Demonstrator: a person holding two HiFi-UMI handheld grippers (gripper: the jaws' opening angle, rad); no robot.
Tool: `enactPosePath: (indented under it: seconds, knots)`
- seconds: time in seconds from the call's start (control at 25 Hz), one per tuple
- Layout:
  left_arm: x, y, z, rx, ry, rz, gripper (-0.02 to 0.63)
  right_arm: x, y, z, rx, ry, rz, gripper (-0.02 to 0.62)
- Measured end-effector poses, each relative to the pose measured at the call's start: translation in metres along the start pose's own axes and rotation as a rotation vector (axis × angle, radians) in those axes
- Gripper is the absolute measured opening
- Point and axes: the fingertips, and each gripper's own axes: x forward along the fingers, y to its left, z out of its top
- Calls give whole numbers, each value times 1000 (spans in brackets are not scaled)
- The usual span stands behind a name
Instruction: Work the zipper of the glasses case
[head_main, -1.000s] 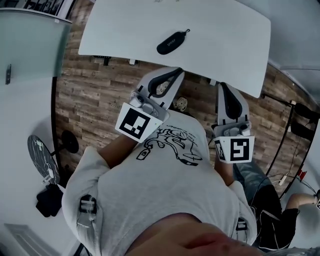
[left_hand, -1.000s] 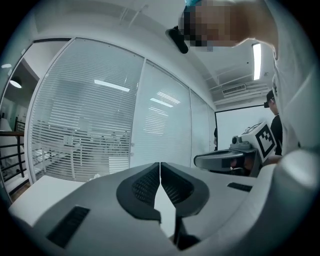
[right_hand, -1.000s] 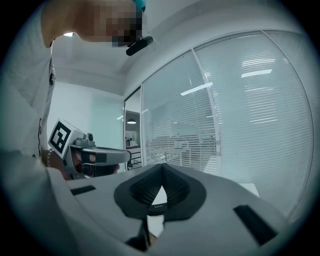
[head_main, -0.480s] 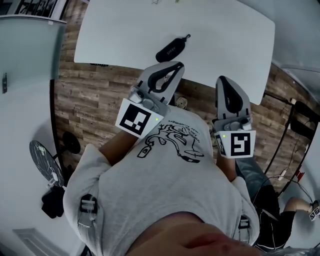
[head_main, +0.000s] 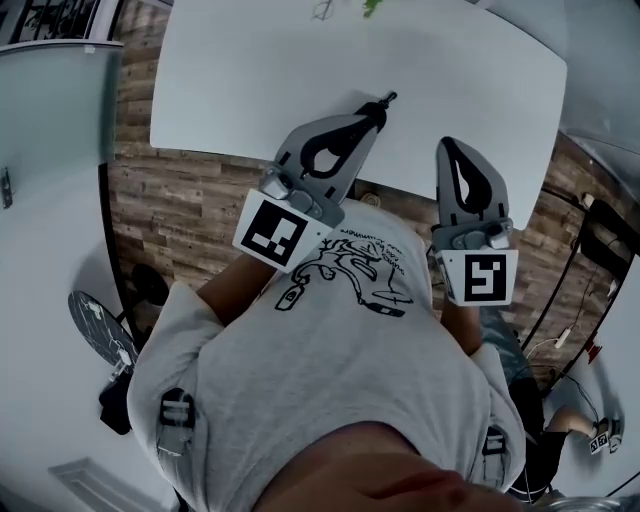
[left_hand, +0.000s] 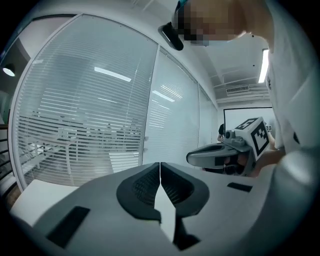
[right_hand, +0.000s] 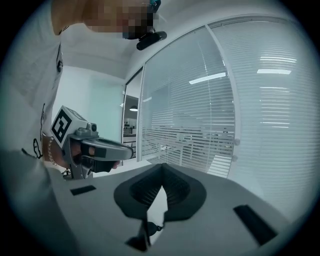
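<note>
- head view: the white table (head_main: 250, 70) carries the glasses case (head_main: 385, 101) near its near edge, about the middle of that edge. only the case's dark end with the zipper pull shows; the rest is hidden under the left gripper (head_main: 371, 119), so i cannot tell if the case is zipped or what is in it.
- the left gripper's tip lies over the case; whether it touches it cannot be told here. the right gripper (head_main: 449, 145) is off to the right, over the same near edge, apart from the case.
- at the table's far edge a thin dark thing (head_main: 321, 10) and a green thing (head_main: 370, 7) are cut off by the top of the frame and too small to name.
- left gripper view: the left gripper (left_hand: 160, 165) has its jaws pressed together with nothing between them. the right gripper (left_hand: 226, 154) shows beside it, in front of a glass wall with blinds (left_hand: 90, 125). the case is not seen here.
- right gripper view: the right gripper (right_hand: 161, 168) also has its jaws closed on nothing. the left gripper (right_hand: 100, 148) shows at the left. a small dark shape (right_hand: 151, 227) shows through the gap below the jaws, too small to name.
</note>
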Motion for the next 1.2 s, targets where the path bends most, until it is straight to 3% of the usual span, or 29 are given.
enactPosePath:
  seconds: [0.28,0.48,0.72,0.84,0.96,1.2]
  knots:
    - [13,49,3,3,28,-31,21,51,-4,10,8,26,-42,5]
    - [26,51,-7,5,54,-92,21,64,-10,2,-30,44,-43,5]
    - [46,44,-19,-2,90,-108,21,74,-16,-10,-43,61,5,5]
    - [52,46,-35,-32,121,-106,21,80,-16,-29,-109,117,51,6]
    - [59,48,-59,-12,171,-116,21,84,-20,-59,-222,223,108,6]
    - [70,43,-113,-19,280,-133,21,97,-25,-108,-362,284,223,24]
